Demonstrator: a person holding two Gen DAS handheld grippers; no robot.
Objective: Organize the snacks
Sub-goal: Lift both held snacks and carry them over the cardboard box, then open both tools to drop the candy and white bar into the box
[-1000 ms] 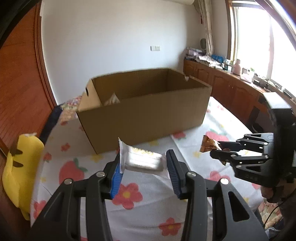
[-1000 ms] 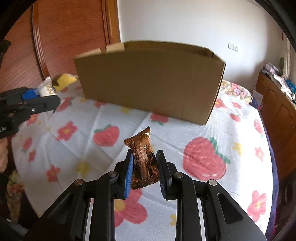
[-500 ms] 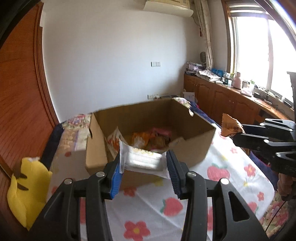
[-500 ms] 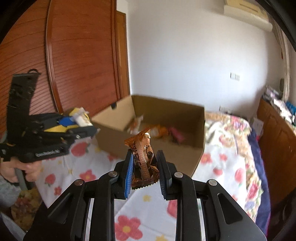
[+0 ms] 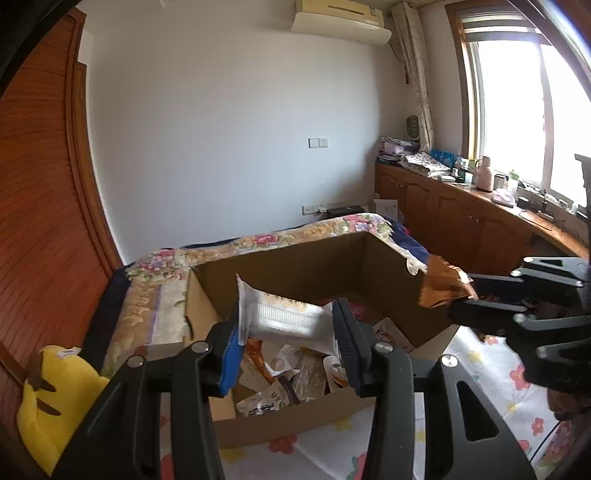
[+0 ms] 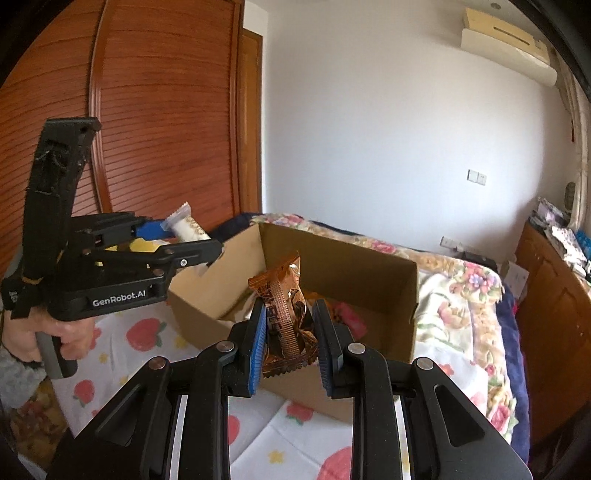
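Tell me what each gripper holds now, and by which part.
The left gripper clamps a white plastic snack packet by its two short ends. The right gripper pinches a shiny brown snack wrapper across its lower half.

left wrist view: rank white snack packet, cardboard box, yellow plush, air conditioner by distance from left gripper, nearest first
1. white snack packet: clamped between the jaws of the left gripper.
2. cardboard box: open, just ahead and below, snacks inside.
3. yellow plush: off to the left, at the bed's edge.
4. air conditioner: high on the far wall.
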